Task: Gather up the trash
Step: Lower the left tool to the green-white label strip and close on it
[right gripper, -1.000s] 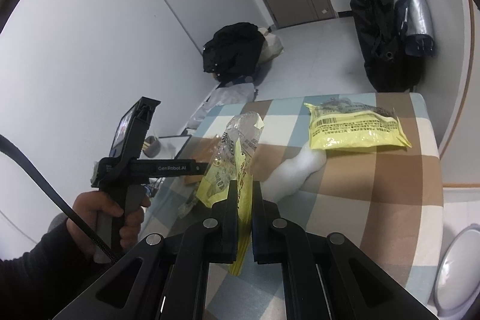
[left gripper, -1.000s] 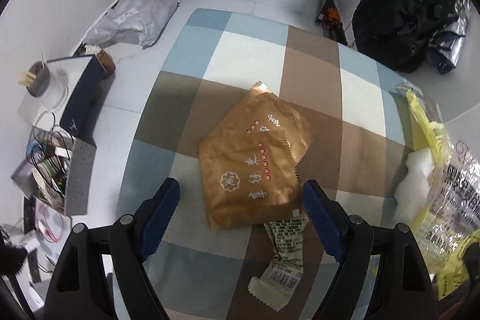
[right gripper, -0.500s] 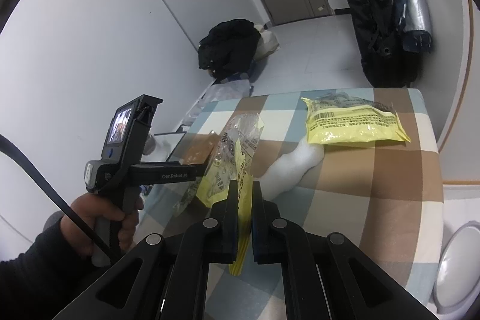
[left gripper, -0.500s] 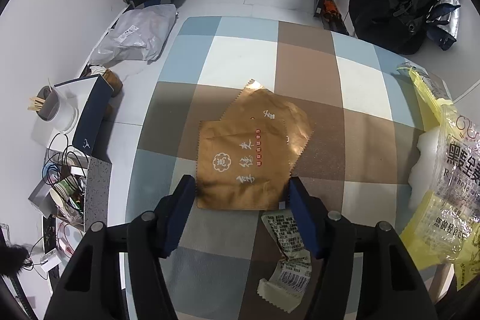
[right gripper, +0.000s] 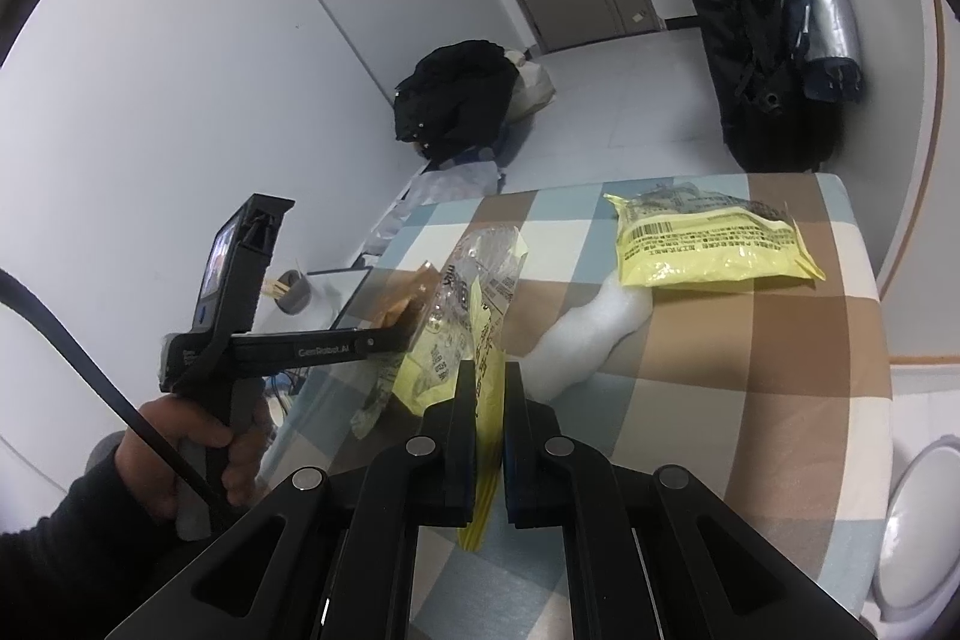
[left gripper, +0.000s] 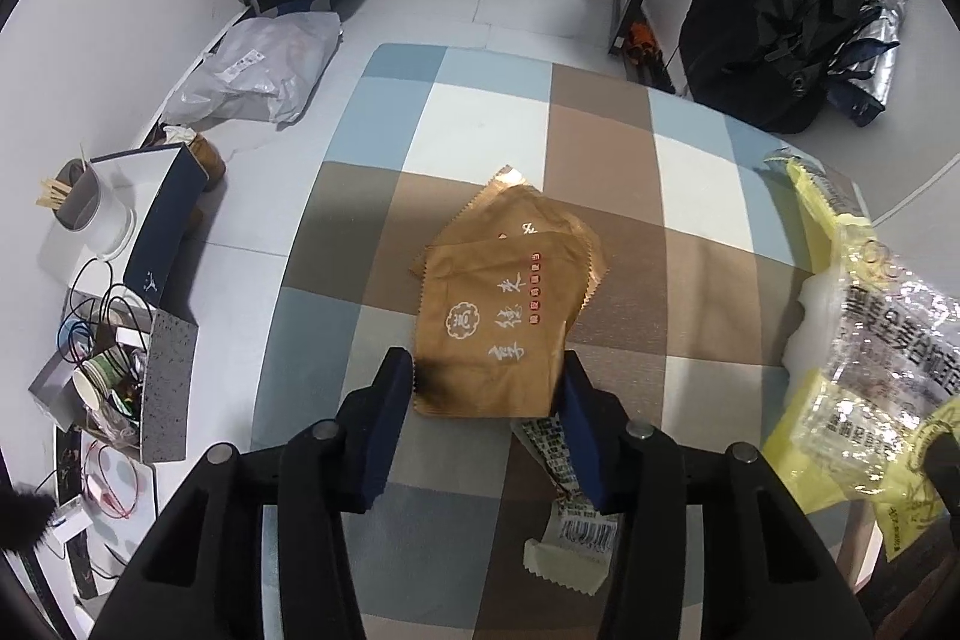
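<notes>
While our left gripper (left gripper: 486, 388) stands partly open with its fingers (left gripper: 393, 388) flanking the near edge of the brown packet (left gripper: 504, 316) on the checked desk (left gripper: 492, 112), we judge it best to press low and close squarely, so the flat foil does not slip out. That packet lies on a second one like it, and a small wrapper (left gripper: 570, 520) rests just beside the right finger. Further right, our right gripper (right gripper: 489, 394) is clamped on the clear-and-yellow bag (right gripper: 474, 292), held up above the desk.
</notes>
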Demonstrator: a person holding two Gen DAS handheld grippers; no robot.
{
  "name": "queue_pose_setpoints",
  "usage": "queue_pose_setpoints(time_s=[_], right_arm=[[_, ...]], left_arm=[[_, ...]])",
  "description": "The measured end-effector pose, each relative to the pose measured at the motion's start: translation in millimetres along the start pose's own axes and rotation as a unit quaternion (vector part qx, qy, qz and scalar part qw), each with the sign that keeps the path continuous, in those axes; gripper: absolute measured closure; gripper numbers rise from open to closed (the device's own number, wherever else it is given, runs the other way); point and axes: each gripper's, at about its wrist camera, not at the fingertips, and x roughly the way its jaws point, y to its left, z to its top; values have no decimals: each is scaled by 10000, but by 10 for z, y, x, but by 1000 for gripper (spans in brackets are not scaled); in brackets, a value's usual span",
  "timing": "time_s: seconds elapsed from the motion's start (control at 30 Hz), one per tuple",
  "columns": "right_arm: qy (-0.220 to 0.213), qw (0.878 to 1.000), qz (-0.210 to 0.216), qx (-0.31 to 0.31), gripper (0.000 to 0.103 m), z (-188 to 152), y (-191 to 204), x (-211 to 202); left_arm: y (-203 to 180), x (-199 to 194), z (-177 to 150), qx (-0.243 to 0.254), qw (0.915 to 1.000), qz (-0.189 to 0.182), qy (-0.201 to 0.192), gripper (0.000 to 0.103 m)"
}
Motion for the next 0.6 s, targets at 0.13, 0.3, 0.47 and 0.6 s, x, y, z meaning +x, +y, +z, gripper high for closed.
queue_pose_setpoints(time_s=[0.13,0.3,0.47,0.6], right_arm=[[20,10000,-22,-31,97,-14,20,18],[-11,10000,-61,-33,97,-12,23,8],[-119,9999,-120,-6,97,-2,17,-53],[-144,9997,-164,60,97,-24,13,-84]], left_arm=[[-16,-81,-9,58,9998,-115,-159,59],[-41,-197,-28,151,9988,-261,-374,59],[-14,-212,-61,177,9982,-423,-384,60],[-17,-262,-99,193,9970,-650,-373,73]])
